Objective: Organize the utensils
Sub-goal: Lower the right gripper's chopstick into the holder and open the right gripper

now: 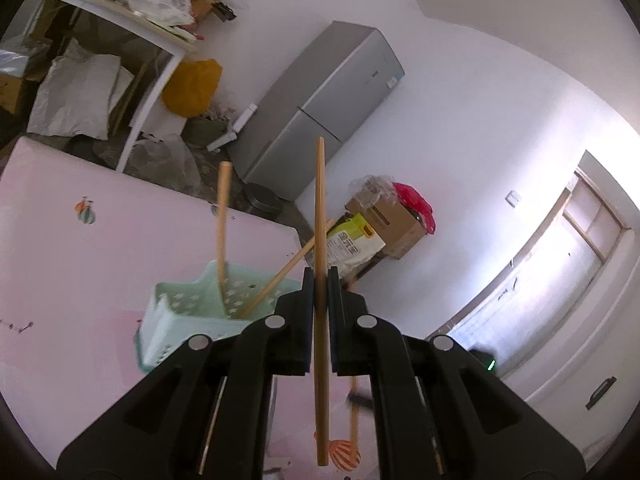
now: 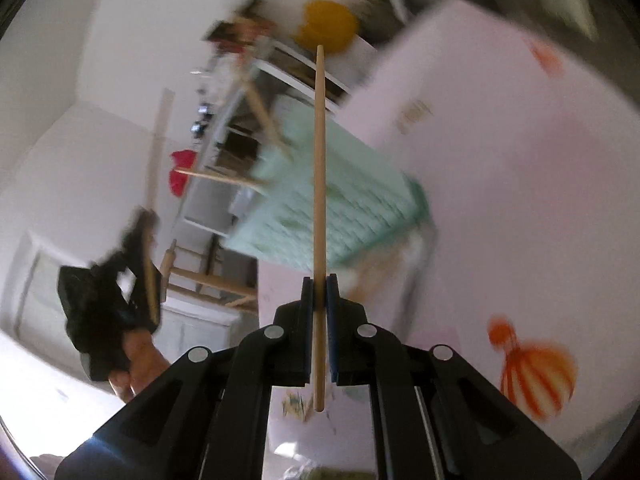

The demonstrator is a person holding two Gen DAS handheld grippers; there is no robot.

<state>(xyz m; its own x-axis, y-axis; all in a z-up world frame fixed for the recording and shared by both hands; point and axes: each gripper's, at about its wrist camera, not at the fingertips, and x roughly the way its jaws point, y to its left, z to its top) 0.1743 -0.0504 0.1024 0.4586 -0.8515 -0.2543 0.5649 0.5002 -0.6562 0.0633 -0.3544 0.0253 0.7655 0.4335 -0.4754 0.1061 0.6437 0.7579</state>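
In the left wrist view my left gripper (image 1: 320,280) is shut on a wooden chopstick (image 1: 319,208) that stands upright between its pads. A mint-green perforated basket (image 1: 188,316) sits just ahead and to the left on the pink table (image 1: 80,272), with two wooden sticks (image 1: 221,232) leaning in it. In the blurred right wrist view my right gripper (image 2: 319,286) is shut on another wooden chopstick (image 2: 319,168), held over the same green basket (image 2: 352,208). The left gripper (image 2: 142,248) shows there at the left, holding its stick.
A grey fridge (image 1: 320,112), cardboard boxes (image 1: 392,220) and a cluttered white desk (image 1: 120,16) stand beyond the table. A door (image 1: 560,280) is at the right. The tablecloth carries orange balloon prints (image 2: 536,372).
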